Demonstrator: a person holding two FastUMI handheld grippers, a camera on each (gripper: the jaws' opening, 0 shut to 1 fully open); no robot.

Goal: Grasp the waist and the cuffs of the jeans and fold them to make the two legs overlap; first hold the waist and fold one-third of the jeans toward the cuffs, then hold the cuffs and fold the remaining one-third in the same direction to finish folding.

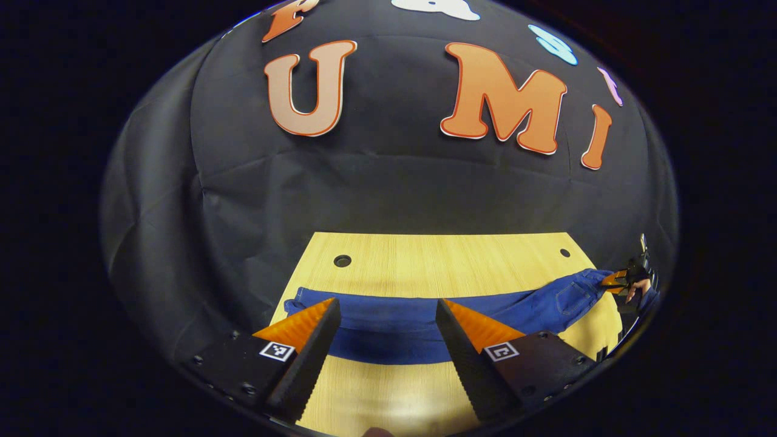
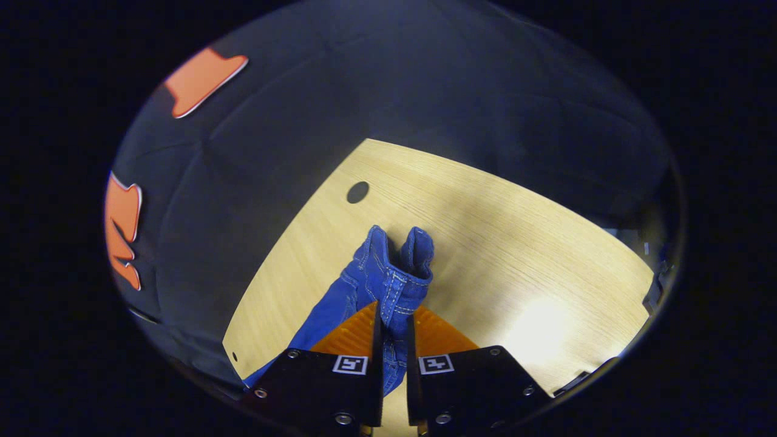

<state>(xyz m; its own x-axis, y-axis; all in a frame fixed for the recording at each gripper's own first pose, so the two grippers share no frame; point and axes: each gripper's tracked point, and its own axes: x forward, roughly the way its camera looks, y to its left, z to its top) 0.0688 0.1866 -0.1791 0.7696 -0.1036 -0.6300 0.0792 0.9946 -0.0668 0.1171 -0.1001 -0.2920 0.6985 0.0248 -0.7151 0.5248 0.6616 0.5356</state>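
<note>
- Left tongs spread apart, poised over jeans near front edge of bench.
- Right tongs clamped on waist, raised near bench's right edge.
- Legs flat across bench.

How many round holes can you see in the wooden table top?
2 in the left gripper view: one hole at the table's far left, a smaller hole at far right. The jeans may hide others.

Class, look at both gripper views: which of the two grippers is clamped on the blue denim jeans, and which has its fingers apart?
The right gripper is clamped on the blue denim jeans, pinching bunched fabric between both fingers. The left gripper is open, its fingers spread above the jeans on the light wooden table.
</note>
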